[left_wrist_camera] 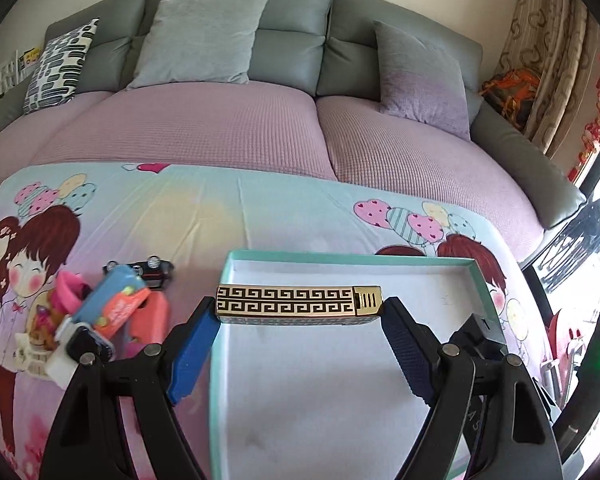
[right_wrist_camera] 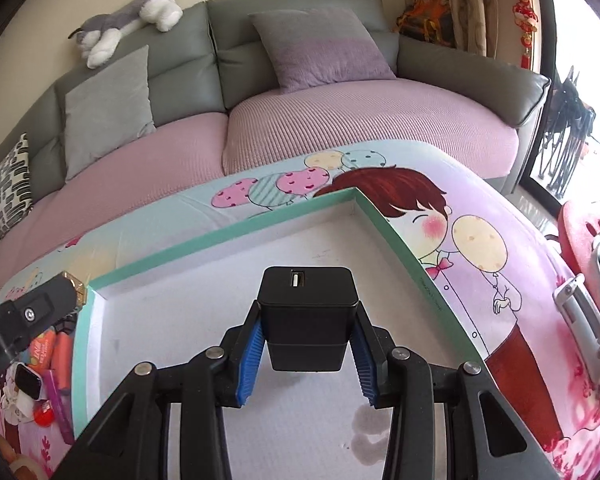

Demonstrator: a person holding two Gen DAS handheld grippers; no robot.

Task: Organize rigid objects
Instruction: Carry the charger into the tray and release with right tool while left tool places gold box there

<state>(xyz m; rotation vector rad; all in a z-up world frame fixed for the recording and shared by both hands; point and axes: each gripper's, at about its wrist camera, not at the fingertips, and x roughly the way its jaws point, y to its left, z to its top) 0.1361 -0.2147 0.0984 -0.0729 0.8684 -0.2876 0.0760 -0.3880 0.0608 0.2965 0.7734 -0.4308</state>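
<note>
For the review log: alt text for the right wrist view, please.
The right gripper clamps a black USB charger above the white floor of a shallow teal-rimmed box on a cartoon-print cloth. A grey sofa stands behind.

A bench draped in a pastel cartoon-print cloth [left_wrist_camera: 148, 208] with children and balloons fills the lower part of both views. On it lies a shallow rectangular cardboard tray with a mint-green rim and white floor [left_wrist_camera: 340, 258], lower centre. Just left of the tray, in the lower left of the frame, sits a jumbled heap of small toys [left_wrist_camera: 112, 312]: pink, orange and blue pieces, a black toy car [left_wrist_camera: 152, 268] at its far edge.
</note>
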